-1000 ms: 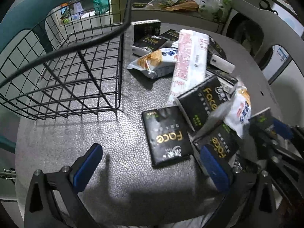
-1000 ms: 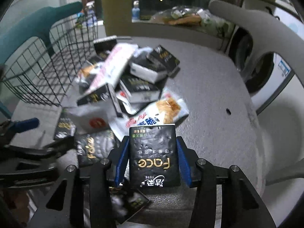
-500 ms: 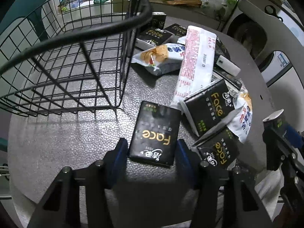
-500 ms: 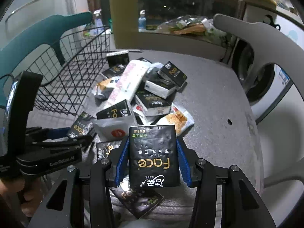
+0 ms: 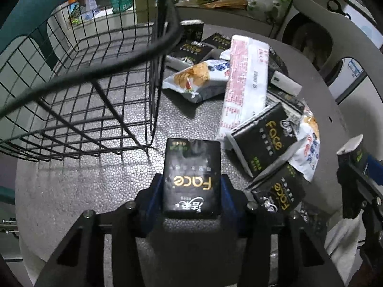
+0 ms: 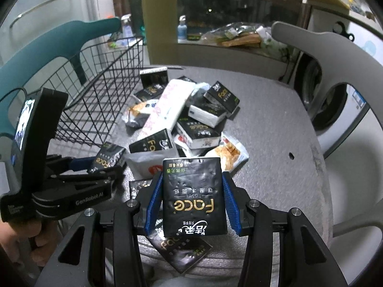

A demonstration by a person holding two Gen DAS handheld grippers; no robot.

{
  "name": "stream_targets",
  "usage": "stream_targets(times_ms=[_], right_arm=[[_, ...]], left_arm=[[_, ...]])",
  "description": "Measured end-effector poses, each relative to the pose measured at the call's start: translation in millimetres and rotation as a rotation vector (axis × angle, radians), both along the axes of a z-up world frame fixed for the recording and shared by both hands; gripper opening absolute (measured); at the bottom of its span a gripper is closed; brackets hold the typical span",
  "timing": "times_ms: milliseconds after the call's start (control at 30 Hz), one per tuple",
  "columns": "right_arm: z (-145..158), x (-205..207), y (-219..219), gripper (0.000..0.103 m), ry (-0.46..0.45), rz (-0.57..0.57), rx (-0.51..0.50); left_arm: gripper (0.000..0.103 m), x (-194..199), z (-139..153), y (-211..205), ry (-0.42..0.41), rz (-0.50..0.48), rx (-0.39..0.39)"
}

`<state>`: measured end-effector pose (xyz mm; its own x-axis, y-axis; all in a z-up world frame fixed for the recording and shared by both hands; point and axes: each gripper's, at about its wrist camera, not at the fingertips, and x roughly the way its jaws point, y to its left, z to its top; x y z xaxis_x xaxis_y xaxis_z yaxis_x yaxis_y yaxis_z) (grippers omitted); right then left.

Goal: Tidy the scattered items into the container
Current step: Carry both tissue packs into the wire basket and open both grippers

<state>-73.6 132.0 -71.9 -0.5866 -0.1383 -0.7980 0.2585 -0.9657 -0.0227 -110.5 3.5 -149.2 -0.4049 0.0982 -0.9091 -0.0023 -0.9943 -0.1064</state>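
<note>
Beside the wire basket (image 5: pixel 79 100), at its near corner, your left gripper (image 5: pixel 191 189) is closing on a black Face tissue pack (image 5: pixel 191 179) lying flat on the round table (image 5: pixel 71 191); its pads flank the pack's long edges, so it can lift level. Your right gripper (image 6: pixel 191 198) is clenched on a second Face tissue pack (image 6: pixel 194 196), raised clear of the table. Right of the basket lies the heap: a long pink-printed tissue pack (image 5: pixel 246 81), a snack bag (image 5: pixel 198 81) and more black packs. The basket's tall rim stands between both packs and its floor
</note>
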Motion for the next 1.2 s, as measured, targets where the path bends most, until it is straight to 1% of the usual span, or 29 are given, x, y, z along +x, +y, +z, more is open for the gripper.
stream_targets(times_ms=[167,233,300,367,467,533,600,667,767,833,900,933,967,1000,1067,1133,1200], right_arm=[[14,5,-2,0.048,0.025,0.002,-0.012],[25,8,-3,0.048,0.045,0.003,-0.026],[38,11,-3,0.048,0.071,0.005,-0.04],[52,14,-4,0.048,0.103,0.004,-0.054],[77,15,-8,0.048,0.16,0.002,-0.077],[88,11,-17,0.048,0.176,0.012,-0.095],[99,2,-36,0.048,0.19,0.046,-0.119],[103,-9,-60,0.048,0.186,0.088,-0.139],[102,-29,-101,0.048,0.165,0.155,-0.174],[95,-43,-128,0.048,0.145,0.187,-0.17],[83,-58,-152,0.048,0.113,0.212,-0.156],[76,-65,-160,0.048,0.098,0.214,-0.146],[70,-70,-166,0.048,0.082,0.214,-0.141],[64,-77,-171,0.048,0.06,0.214,-0.135],[55,-84,-176,0.048,0.029,0.212,-0.133],[50,-88,-177,0.048,0.021,0.208,-0.124],[47,-89,-177,0.048,0.018,0.203,-0.124]], left_arm=[[0.052,21,22,12,0.029,-0.054,0.016],[0.052,31,37,21,0.054,-0.073,0.024],[0.052,43,54,19,0.088,-0.08,0.035],[0.052,51,78,15,0.134,-0.078,0.04],[0.052,60,130,3,0.232,-0.056,0.041],[0.052,54,159,-12,0.291,-0.027,0.027],[0.052,44,183,-38,0.343,0.024,-0.008],[0.052,31,195,-65,0.347,0.081,-0.051],[0.052,10,187,-100,0.31,0.143,-0.083],[0.052,-3,173,-121,0.274,0.174,-0.086],[0.052,-15,157,-138,0.228,0.193,-0.069],[0.052,-18,150,-142,0.19,0.196,-0.034],[0.052,-19,146,-145,0.165,0.188,0.006],[0.052,-19,145,-144,0.164,0.181,0.008],[0.052,-16,145,-142,0.159,0.19,-0.021],[0.052,-20,139,-145,0.118,0.202,0.0],[0.052,-22,137,-146,0.102,0.208,0.0]])
